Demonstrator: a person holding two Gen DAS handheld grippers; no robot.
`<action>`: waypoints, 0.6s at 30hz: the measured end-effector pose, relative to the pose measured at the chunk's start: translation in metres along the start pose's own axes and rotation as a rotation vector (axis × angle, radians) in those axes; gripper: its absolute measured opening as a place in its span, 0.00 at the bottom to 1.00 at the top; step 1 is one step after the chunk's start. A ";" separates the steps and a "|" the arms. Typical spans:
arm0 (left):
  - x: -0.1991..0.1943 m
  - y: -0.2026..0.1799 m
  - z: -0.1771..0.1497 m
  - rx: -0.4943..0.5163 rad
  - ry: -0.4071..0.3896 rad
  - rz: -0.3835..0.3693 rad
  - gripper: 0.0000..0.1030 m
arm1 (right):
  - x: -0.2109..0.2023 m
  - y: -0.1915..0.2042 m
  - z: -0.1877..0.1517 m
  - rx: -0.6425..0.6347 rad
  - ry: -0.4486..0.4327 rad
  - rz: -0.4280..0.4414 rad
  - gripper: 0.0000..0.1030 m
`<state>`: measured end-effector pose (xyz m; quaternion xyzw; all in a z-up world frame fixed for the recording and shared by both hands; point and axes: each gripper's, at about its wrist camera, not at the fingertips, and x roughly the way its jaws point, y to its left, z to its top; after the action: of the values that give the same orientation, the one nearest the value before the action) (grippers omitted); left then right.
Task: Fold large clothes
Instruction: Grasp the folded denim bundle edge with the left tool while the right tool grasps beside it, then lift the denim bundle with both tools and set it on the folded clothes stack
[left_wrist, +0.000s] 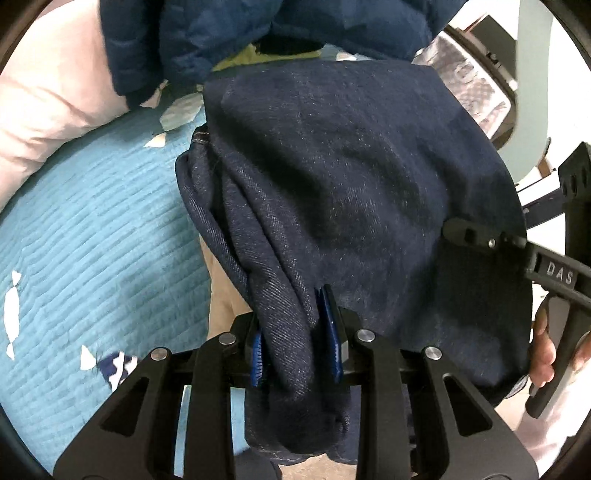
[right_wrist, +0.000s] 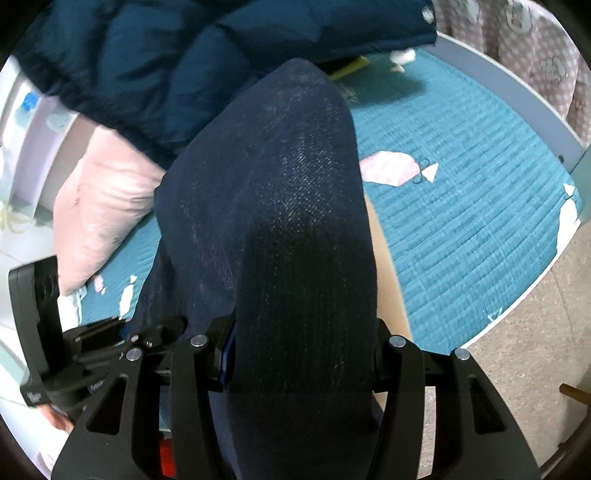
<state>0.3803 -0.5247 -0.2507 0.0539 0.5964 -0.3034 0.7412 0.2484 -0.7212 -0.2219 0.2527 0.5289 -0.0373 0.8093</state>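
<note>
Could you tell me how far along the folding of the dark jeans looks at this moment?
Done: the dark denim jeans are already doubled into layers. In hand: the left gripper pinches a bunched edge and the right gripper clamps a thick fold, holding the jeans above the teal quilt. Left: laying them flat and finishing the fold; the blue puffer jacket lies unfolded behind.

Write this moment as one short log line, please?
step: carrying fold | left claw: shut on dark denim garment | right claw: shut on same garment | below: teal quilt

Jeans (left_wrist: 351, 177) hang over the bed (left_wrist: 92, 229), pillow (left_wrist: 48, 110) to their left.
</note>
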 end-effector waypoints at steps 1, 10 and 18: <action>0.015 0.005 0.001 -0.005 0.004 0.023 0.25 | 0.014 -0.010 0.001 -0.012 0.009 -0.014 0.47; 0.059 0.042 -0.005 -0.035 0.000 0.088 0.38 | 0.088 -0.013 -0.006 -0.043 -0.010 -0.105 0.64; 0.019 0.042 -0.016 -0.049 0.011 0.122 0.67 | 0.050 -0.007 -0.013 0.042 -0.025 -0.188 0.66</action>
<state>0.3902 -0.4907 -0.2850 0.0737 0.6031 -0.2429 0.7562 0.2572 -0.7109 -0.2724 0.2185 0.5391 -0.1276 0.8034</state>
